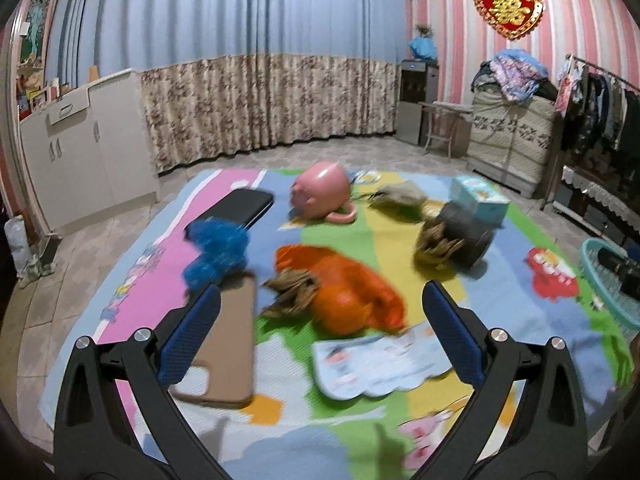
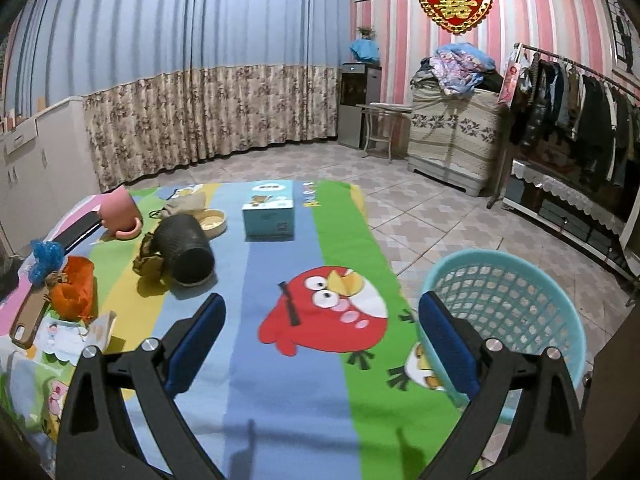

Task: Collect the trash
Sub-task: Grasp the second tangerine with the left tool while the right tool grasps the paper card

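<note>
Trash lies on a colourful play mat (image 1: 352, 412): an orange plastic bag (image 1: 344, 288), a brown crumpled wrapper (image 1: 292, 294) beside it, a blue crumpled bag (image 1: 216, 248), a printed paper (image 1: 380, 360) and another brown wrapper (image 1: 436, 244). My left gripper (image 1: 320, 320) is open and empty, above the orange bag and paper. My right gripper (image 2: 322, 328) is open and empty over the mat's red bird print, with a teal mesh basket (image 2: 516, 280) just to its right. The orange bag (image 2: 76, 292) and blue bag (image 2: 46, 258) show at far left in the right wrist view.
On the mat are a pink mug (image 1: 320, 192), a dark cylinder lying on its side (image 2: 186, 248), a tissue box (image 2: 268, 210), a brown phone case (image 1: 224, 344) and a black flat device (image 1: 236, 210). A cabinet stands left, a clothes rack (image 2: 580, 92) right.
</note>
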